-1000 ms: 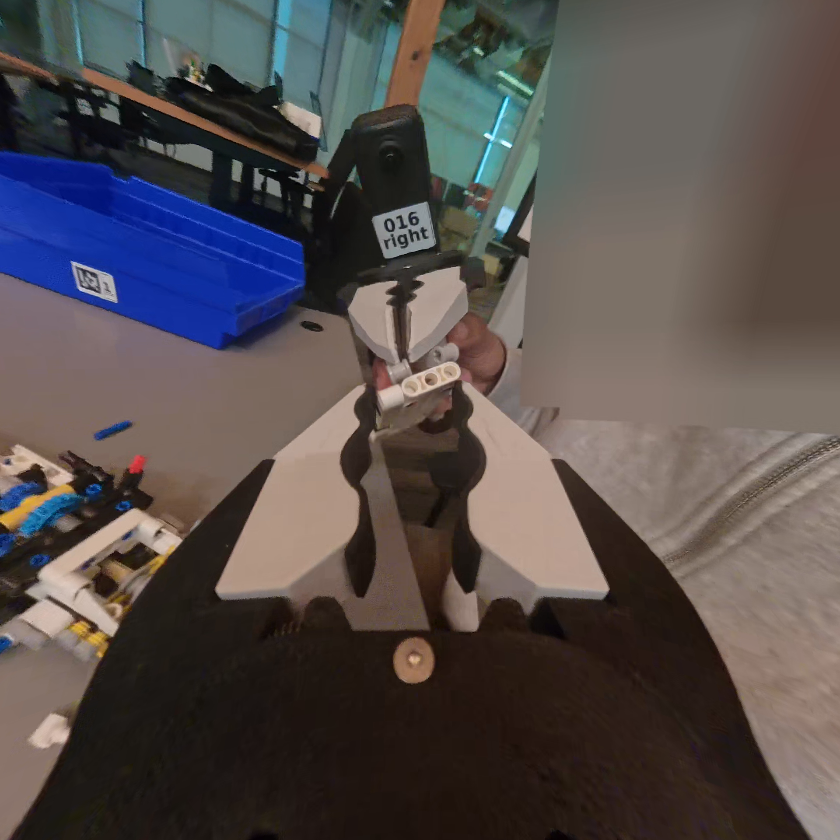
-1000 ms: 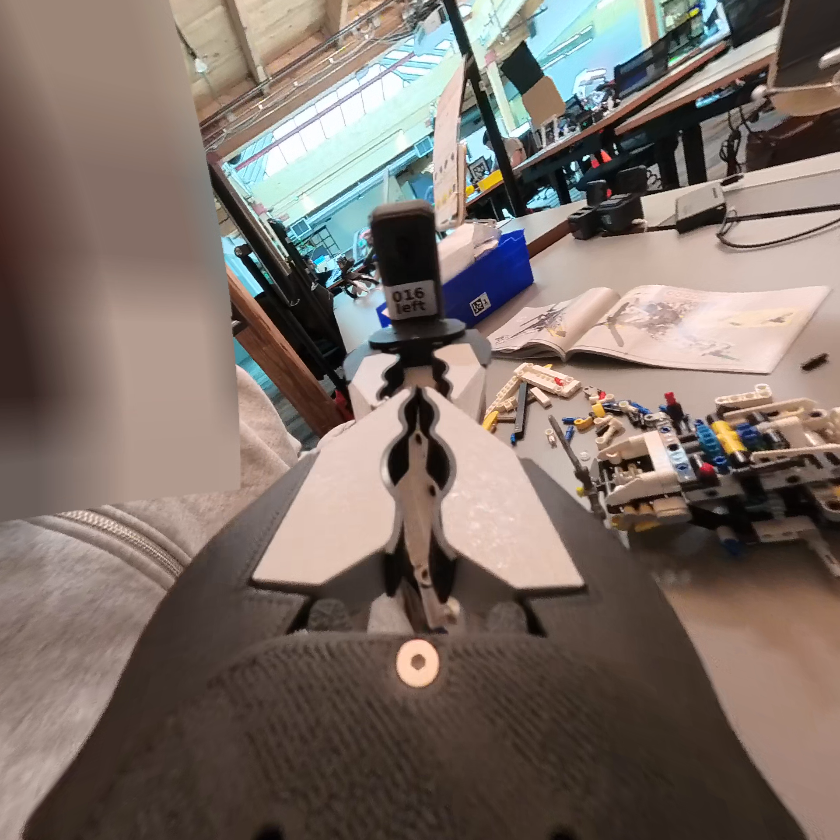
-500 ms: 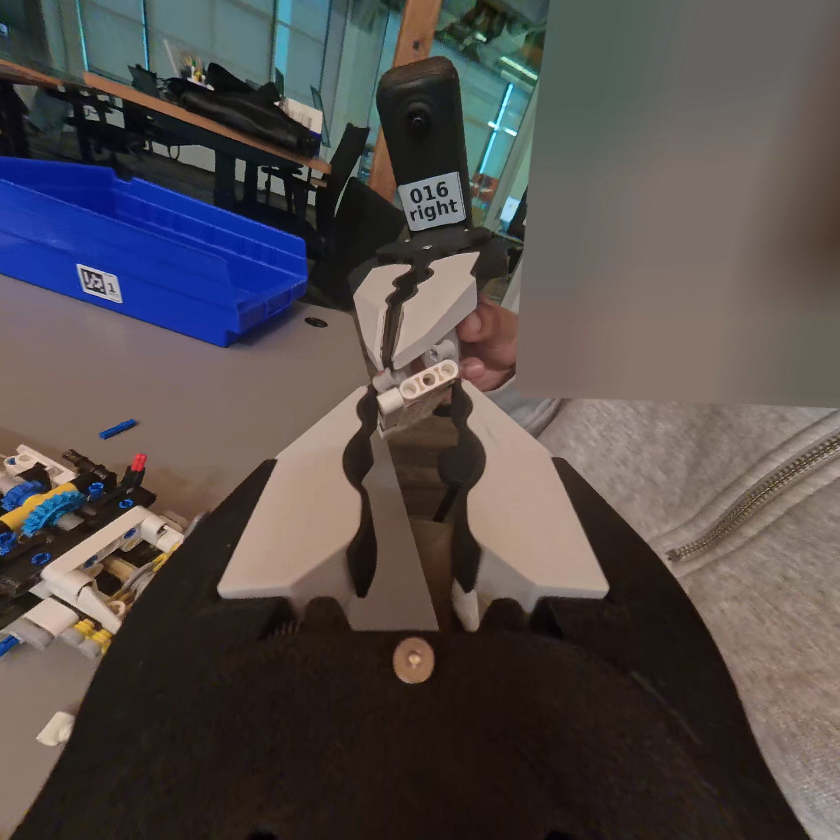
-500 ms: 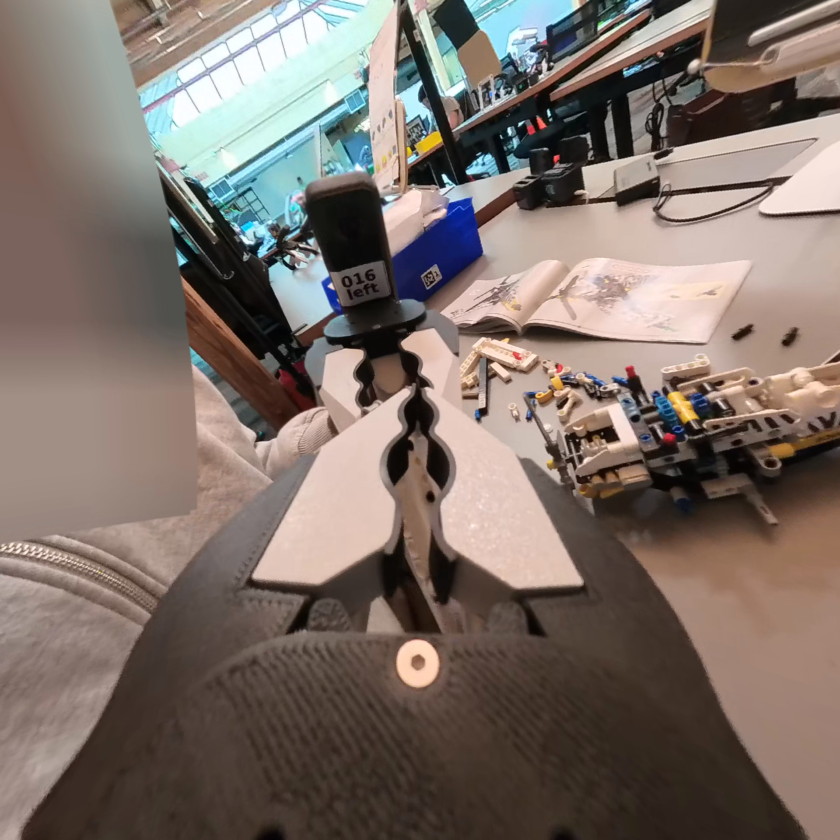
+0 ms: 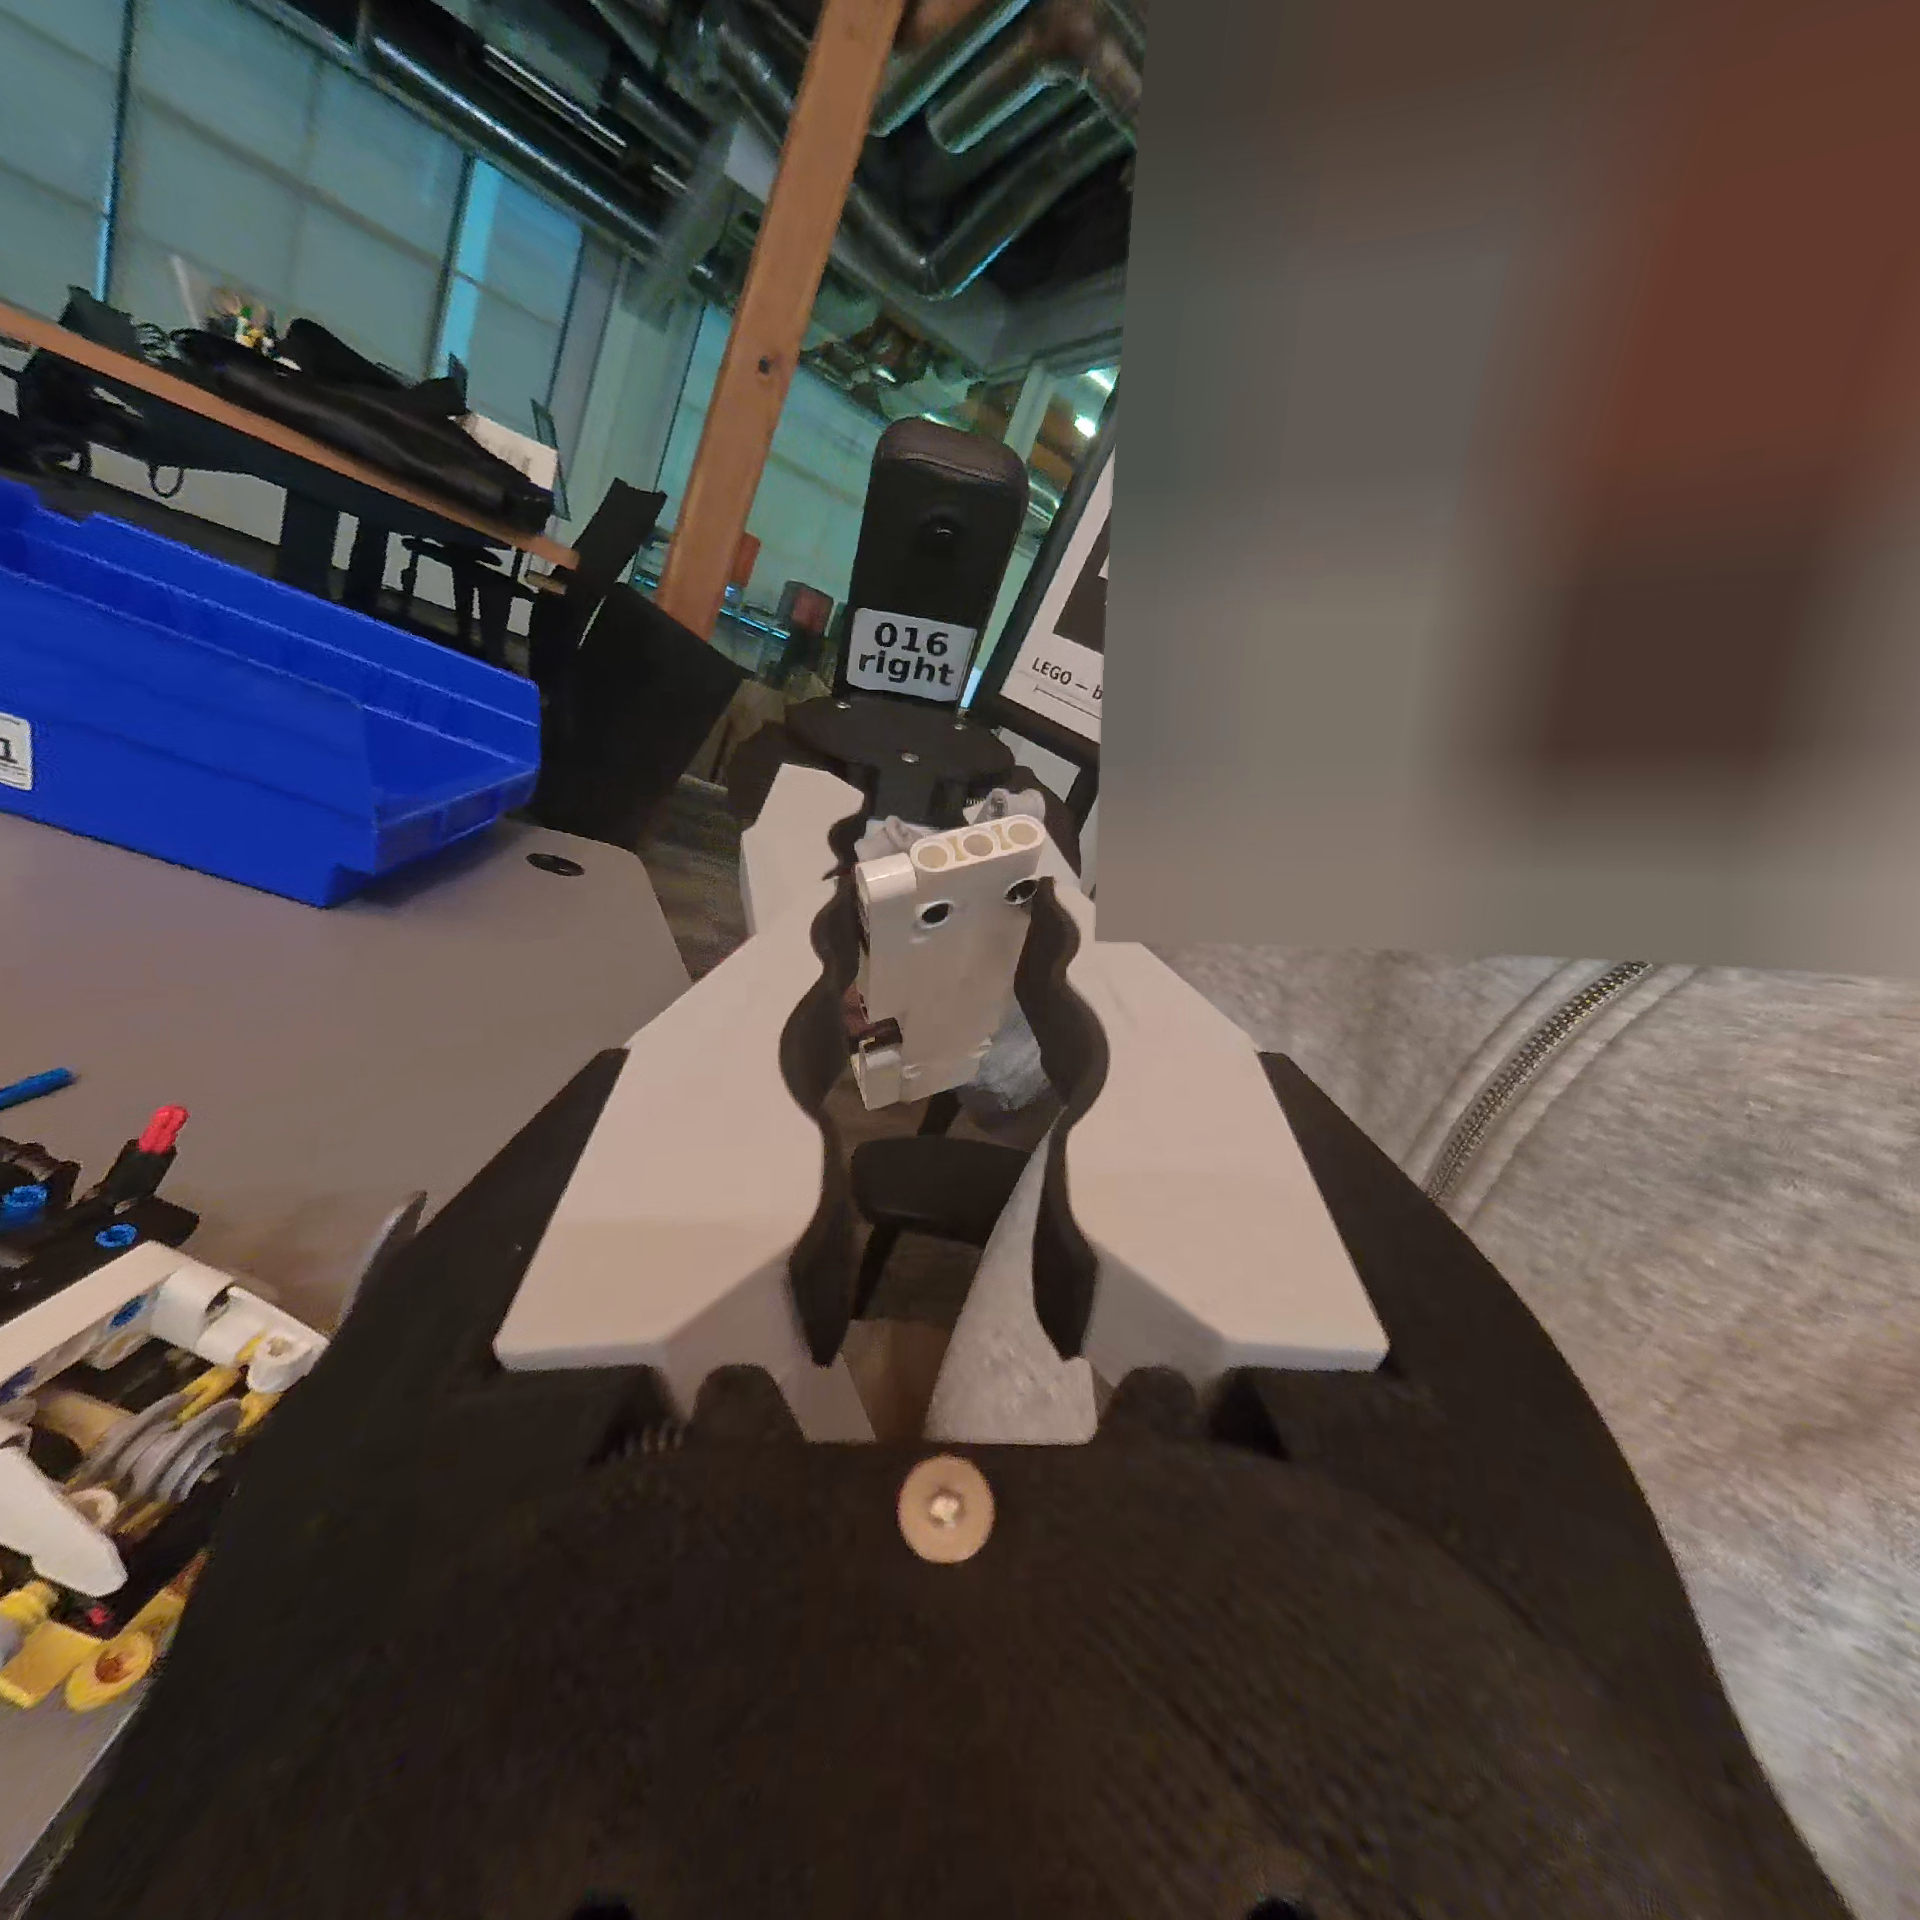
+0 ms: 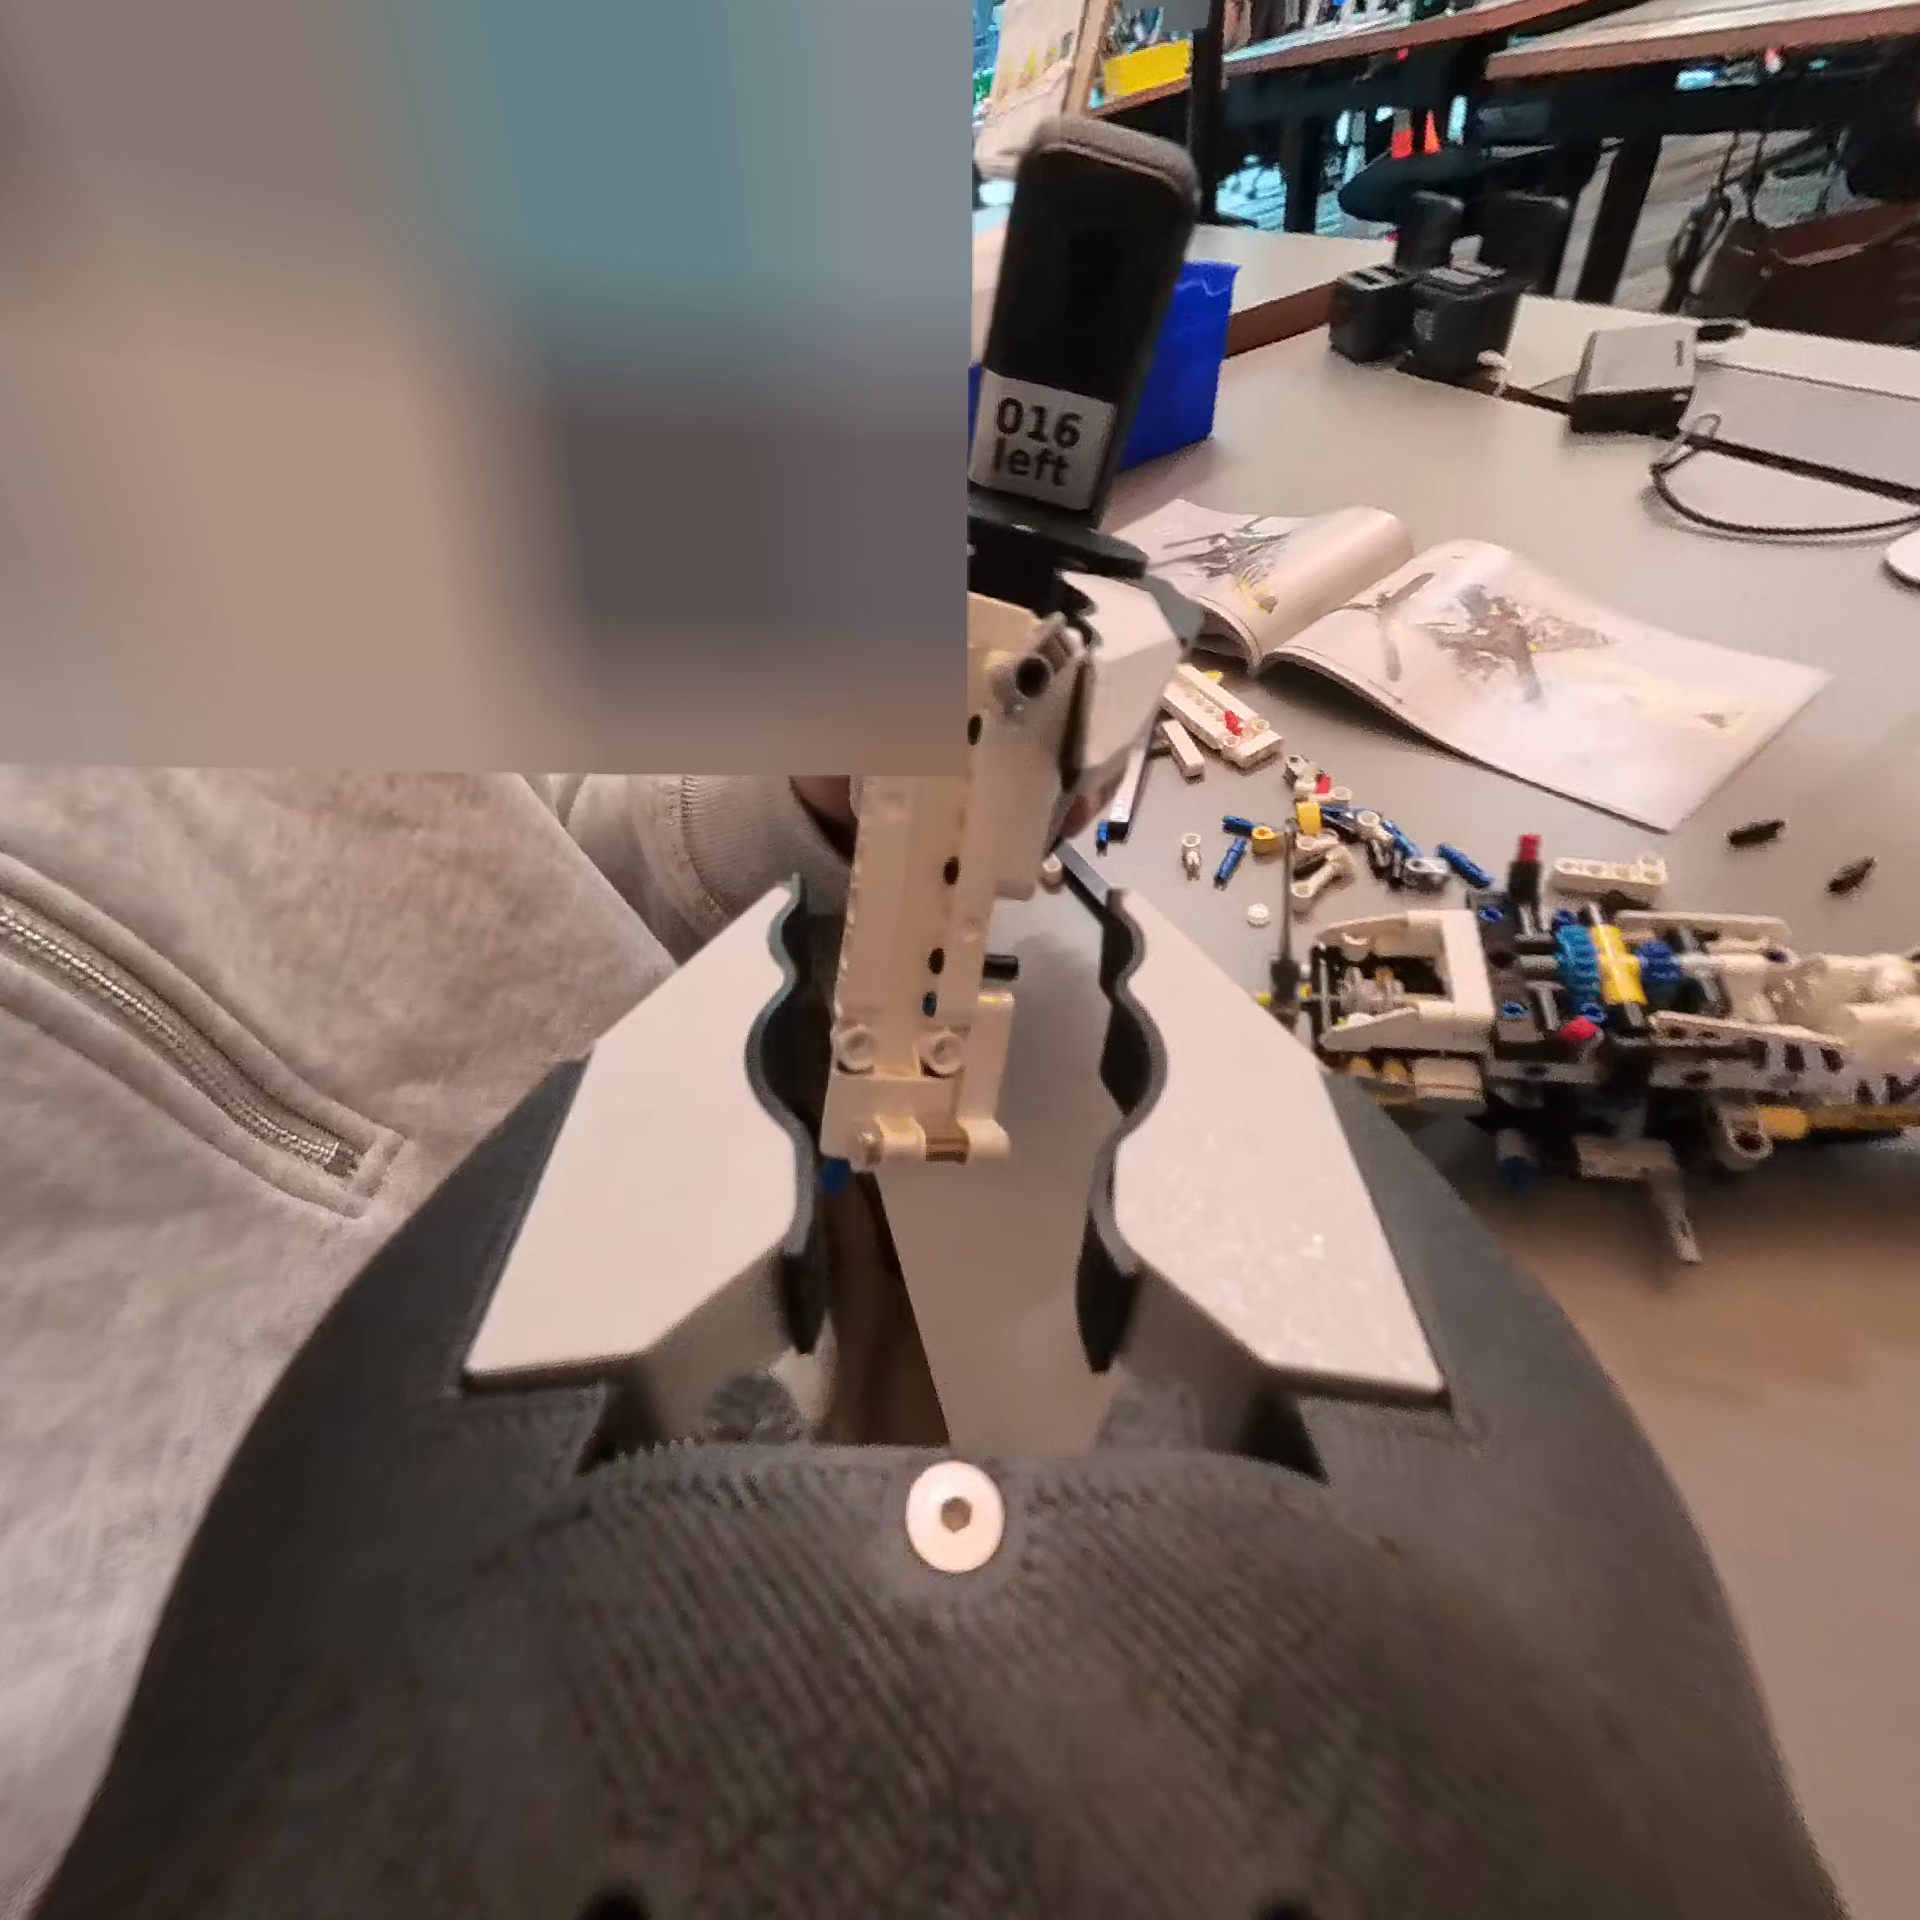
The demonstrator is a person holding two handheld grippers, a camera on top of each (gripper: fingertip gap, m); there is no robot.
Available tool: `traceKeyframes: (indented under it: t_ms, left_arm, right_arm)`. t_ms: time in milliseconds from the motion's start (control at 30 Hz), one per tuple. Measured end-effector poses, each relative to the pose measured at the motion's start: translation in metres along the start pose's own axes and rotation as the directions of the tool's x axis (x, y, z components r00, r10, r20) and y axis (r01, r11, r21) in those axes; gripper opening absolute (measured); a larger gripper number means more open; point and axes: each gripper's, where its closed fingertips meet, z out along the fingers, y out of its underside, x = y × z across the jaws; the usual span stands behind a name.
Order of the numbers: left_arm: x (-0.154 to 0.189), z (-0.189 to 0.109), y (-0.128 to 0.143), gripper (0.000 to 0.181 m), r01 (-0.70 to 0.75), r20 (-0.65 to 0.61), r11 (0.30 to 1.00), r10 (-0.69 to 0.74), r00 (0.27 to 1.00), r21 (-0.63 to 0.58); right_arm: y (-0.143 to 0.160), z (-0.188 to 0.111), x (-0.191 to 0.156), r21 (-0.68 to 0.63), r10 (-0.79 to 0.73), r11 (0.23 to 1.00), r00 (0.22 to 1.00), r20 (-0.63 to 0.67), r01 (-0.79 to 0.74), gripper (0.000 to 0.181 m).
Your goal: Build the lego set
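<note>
- Both grippers are raised off the table [image 6: 1662, 1403], facing each other tip to tip in front of a person's grey zip sweater [image 6: 260, 1039].
- Right gripper [image 6: 951, 904]: its 2 fingers stand wide apart. The white lego sub-assembly [image 6: 914, 977] hangs in the gap between them with clear space on both sides, and neither pad touches it.
- Left gripper [image 6: 1070, 675]: in the right wrist view its fingers pinch the far, upper end of the sub-assembly. In the left wrist view the piece sits between the fingertips, its holed face toward the camera. The right-hand pad is against it, but contact on the other side is hard to judge.
- The sub-assembly is a long white beam-and-panel piece with pin holes along it and tan pins at its near end. It is tilted and held in the air between the 2 tools.
- On the table to the right lies the main model [image 6: 1558, 997], white, black, yellow and blue.
- Loose parts [image 6: 1320, 831] are scattered just beyond the model, with an open instruction booklet [image 6: 1455, 644] behind them.
- A blue bin [image 5: 208, 707] sits at the table's far left.
</note>
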Motion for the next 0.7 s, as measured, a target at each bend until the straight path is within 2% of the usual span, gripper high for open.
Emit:
traceKeyframes:
  t_ms: [133,300,333,433,533,600,667,700]
  left_arm:
    - [-0.002,0.001,0.002,0.030,0.006,-0.007,1.000,-0.006,1.000,-0.007]
    - [-0.009,0.004,0.007,0.031,0.026,0.022,0.999,-0.025,0.999,-0.035]
    - [-0.014,0.003,0.006,0.033,0.029,0.055,0.999,-0.027,0.998,-0.037]
    - [-0.031,-0.008,-0.010,0.053,0.012,0.207,1.000,-0.010,0.978,-0.006]
    - [-0.067,-0.033,-0.017,0.067,0.003,0.498,0.999,0.016,0.867,-0.037]
    - [-0.095,-0.052,-0.006,0.079,0.050,0.684,0.990,0.056,0.727,-0.134]
    - [-0.116,-0.066,0.011,0.083,0.123,0.789,0.965,0.112,0.604,-0.232]
    - [-0.124,-0.070,0.018,0.087,0.153,0.810,0.954,0.127,0.572,-0.258]
  right_arm:
    - [-0.016,-0.006,0.001,0.130,0.051,0.990,0.998,0.048,-0.057,0.033]
    - [-0.011,-0.012,0.007,0.139,0.100,0.984,0.993,0.064,-0.109,0.031]
    - [-0.009,-0.013,0.009,0.127,0.099,0.986,0.994,0.046,-0.104,0.031]
    - [-0.003,-0.024,0.030,0.089,0.106,0.991,0.992,-0.071,-0.100,0.030]
    - [0.026,-0.040,0.074,-0.051,0.094,0.992,0.942,-0.322,-0.116,0.030]
    - [0.057,-0.046,0.100,-0.219,0.016,0.966,0.881,-0.473,-0.135,0.030]
    - [0.080,-0.043,0.113,-0.365,-0.090,0.922,0.842,-0.532,-0.132,0.030]
    - [0.088,-0.041,0.118,-0.429,-0.148,0.895,0.827,-0.542,-0.120,0.030]
